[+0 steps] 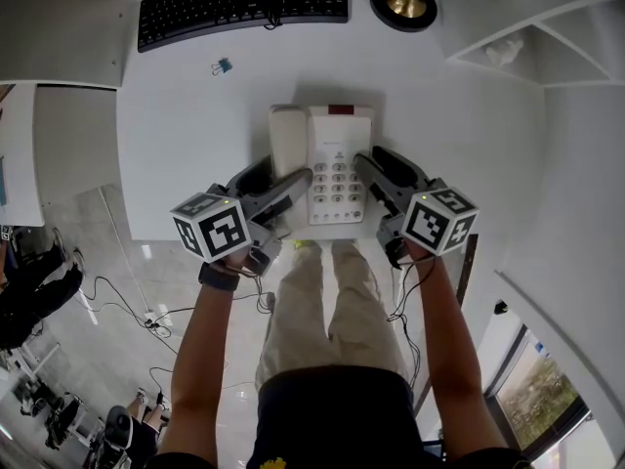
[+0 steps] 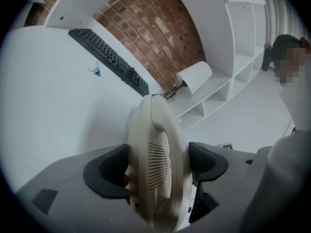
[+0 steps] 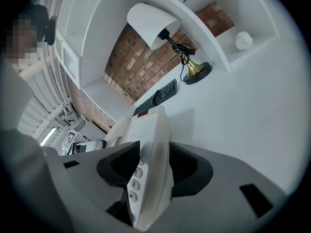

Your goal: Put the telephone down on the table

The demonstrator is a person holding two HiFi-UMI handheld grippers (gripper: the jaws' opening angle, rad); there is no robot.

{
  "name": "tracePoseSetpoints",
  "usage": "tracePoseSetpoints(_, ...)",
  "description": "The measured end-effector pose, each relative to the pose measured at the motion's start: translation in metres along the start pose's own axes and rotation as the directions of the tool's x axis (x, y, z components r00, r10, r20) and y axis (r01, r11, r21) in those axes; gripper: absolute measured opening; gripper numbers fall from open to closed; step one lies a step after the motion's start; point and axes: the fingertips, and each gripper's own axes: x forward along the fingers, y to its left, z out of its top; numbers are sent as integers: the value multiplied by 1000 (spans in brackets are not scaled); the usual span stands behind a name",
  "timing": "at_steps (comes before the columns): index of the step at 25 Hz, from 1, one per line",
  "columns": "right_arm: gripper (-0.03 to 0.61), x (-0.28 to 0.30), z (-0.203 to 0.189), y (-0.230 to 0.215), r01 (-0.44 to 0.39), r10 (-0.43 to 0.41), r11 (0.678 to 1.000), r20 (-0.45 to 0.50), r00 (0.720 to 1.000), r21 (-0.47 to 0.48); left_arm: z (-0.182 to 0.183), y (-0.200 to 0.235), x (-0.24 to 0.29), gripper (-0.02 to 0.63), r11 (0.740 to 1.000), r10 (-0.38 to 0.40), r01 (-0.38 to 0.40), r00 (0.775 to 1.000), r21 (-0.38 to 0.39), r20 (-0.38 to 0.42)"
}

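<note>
Nearly done – phone (image 1: 322,164) looks down on table (image 1: 176,106), release half through.
Phone lies flat w/ handset in cradle, close to the table's front edge, btwn both grippers. Right gripper (image 3: 150,166): jaws wide apart either side of the keypad-side edge, no press visible, so that side looks let go. Left gripper (image 2: 158,161): pads tight on the handset side, clamped. Left to do, IMO: open left jaws, then draw both grippers back toward the person. Room: front edge is the one to watch. The phone's near end sits right by it, so any drag backward could pull it off; a nudge fwd would be safer. Ahead is bare top. Clip (image 1: 223,65), keyboard (image 1: 244,3) and lamp (image 1: 405,3) are well apart at the back.
</note>
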Motion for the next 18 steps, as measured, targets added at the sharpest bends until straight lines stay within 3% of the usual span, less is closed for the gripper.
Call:
tracePoseSetpoints(10,184,-5,-6,2,-21,21,1000,-23,1000,12,-1,4,0,400,1000,13,-13,1000,14,-14)
tracePoseSetpoints(12,183,-6,-6,3,-23,23,1000,-18,1000,22,-1,5,-2,340,998,31,-31,999,56,-10)
tracePoseSetpoints(18,178,-8,-10,4,-30,31,999,-13,999,32,-2,6,0,342,999,-3,2,1000,51,6)
